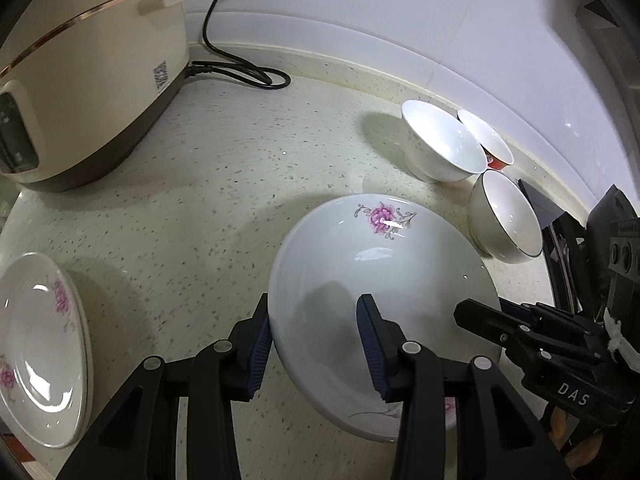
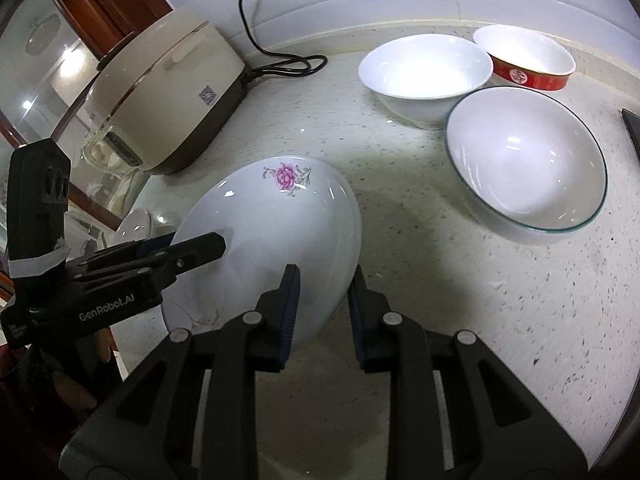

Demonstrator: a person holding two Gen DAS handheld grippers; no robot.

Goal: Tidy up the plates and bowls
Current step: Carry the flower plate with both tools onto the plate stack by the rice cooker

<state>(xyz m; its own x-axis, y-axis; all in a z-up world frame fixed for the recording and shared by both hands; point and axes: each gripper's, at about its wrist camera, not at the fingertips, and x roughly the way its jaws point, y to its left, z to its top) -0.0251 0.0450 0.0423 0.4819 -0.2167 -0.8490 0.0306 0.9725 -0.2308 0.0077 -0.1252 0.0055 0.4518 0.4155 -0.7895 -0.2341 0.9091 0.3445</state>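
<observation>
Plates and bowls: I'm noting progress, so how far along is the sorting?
Done: one flowered plate lies at the counter's left edge. In hand: a second flowered plate, pinched on opposite rims by the left gripper and right gripper. Left: the white bowl, red bowl and dark-rimmed bowl sit side by side, unstacked.

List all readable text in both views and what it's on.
"DAS": on the right tongs' body, left wrist view.
"GenRobot.AI": on the left tongs' body, right wrist view.
Red bowl: a white character, too small to read.
Cooker: QR-style sticker, no legible text.
</observation>
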